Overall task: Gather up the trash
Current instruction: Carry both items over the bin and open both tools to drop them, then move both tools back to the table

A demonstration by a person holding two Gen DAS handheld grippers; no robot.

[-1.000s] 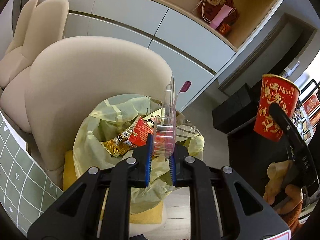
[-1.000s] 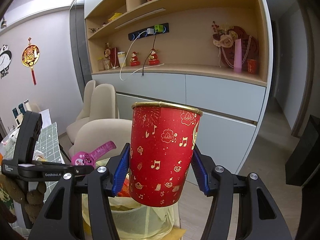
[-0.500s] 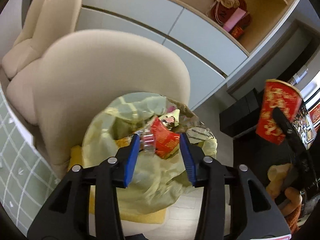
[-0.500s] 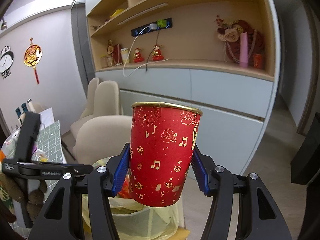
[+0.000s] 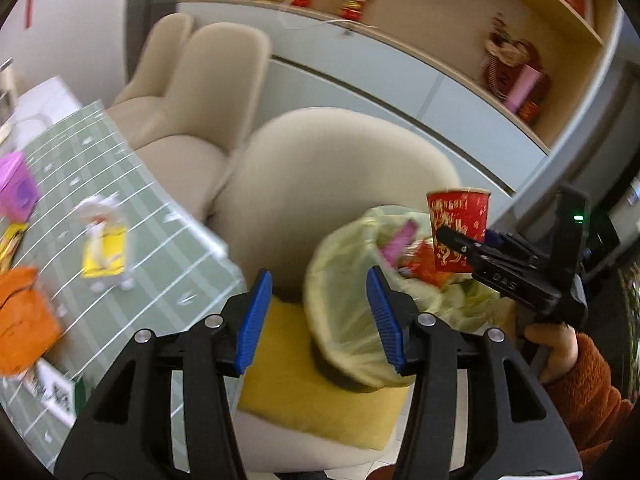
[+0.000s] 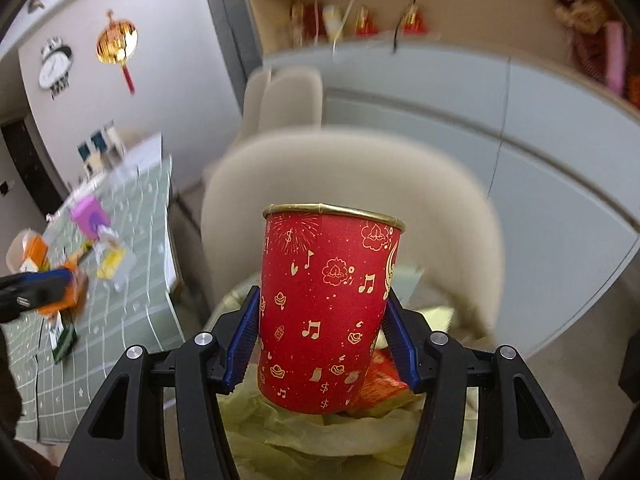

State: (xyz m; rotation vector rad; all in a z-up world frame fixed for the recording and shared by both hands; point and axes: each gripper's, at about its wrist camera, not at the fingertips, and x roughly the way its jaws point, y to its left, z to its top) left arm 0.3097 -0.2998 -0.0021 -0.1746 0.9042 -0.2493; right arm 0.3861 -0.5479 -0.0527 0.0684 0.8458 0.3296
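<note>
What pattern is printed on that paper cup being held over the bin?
Red with gold music notes, flowers and dollar signs, plus a gold rim: paper cup, clearest in the right wrist view.

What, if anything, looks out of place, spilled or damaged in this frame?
Nothing looks damaged or spilled. The right gripper holds the red cup upright over the lined bin, which stands on a chair's yellow cushion, an unusual spot. Wrappers and cartons lie scattered on the green table. The left gripper is empty, its jaws opening.
</note>
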